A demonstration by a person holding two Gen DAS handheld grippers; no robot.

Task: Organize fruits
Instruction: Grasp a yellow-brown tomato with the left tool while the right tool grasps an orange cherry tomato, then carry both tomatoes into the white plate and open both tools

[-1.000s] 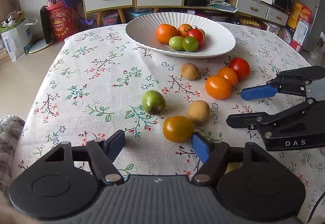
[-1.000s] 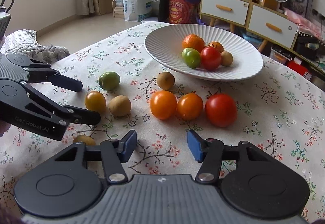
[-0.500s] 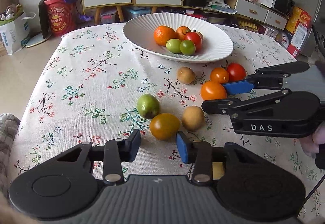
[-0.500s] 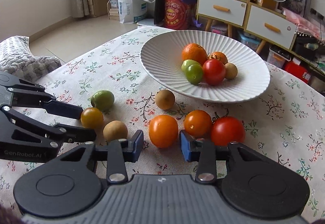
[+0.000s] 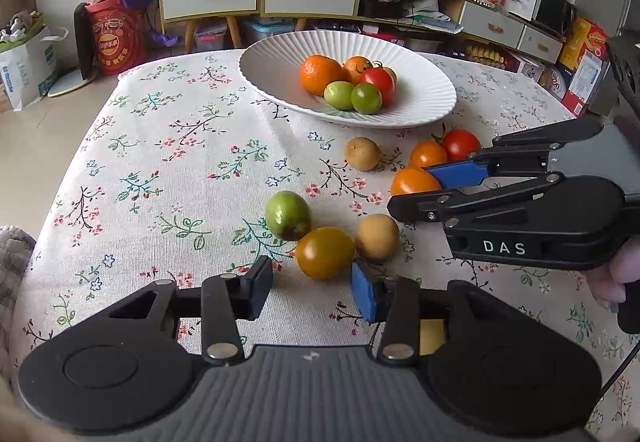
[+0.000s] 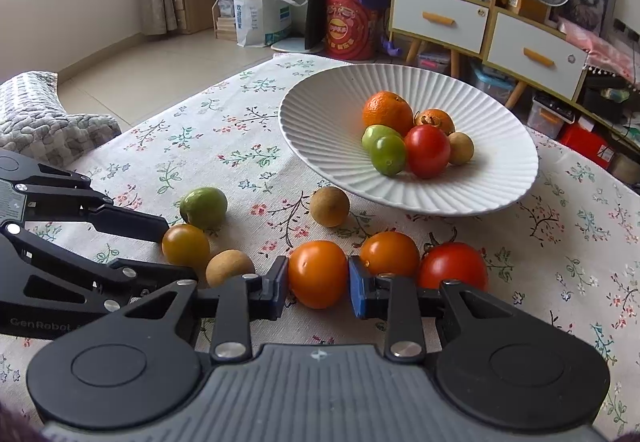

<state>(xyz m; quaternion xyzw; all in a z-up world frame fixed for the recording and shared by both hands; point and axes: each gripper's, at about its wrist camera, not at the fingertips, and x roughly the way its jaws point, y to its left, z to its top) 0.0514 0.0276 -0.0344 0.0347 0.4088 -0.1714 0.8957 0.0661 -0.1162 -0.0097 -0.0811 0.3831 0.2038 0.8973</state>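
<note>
Our right claw (image 6: 318, 284) brackets the orange tomato (image 6: 317, 273), pads touching or nearly so; we squeeze gently. Our left claw (image 5: 312, 286) gapes before the yellow tomato (image 5: 325, 252); we center first.

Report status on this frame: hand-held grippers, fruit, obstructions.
Right hand-held gripper closed around orange tomato, on the tablecloth. Left hand-held gripper open, short of yellow tomato. Second orange tomato crowds the right finger.
</note>
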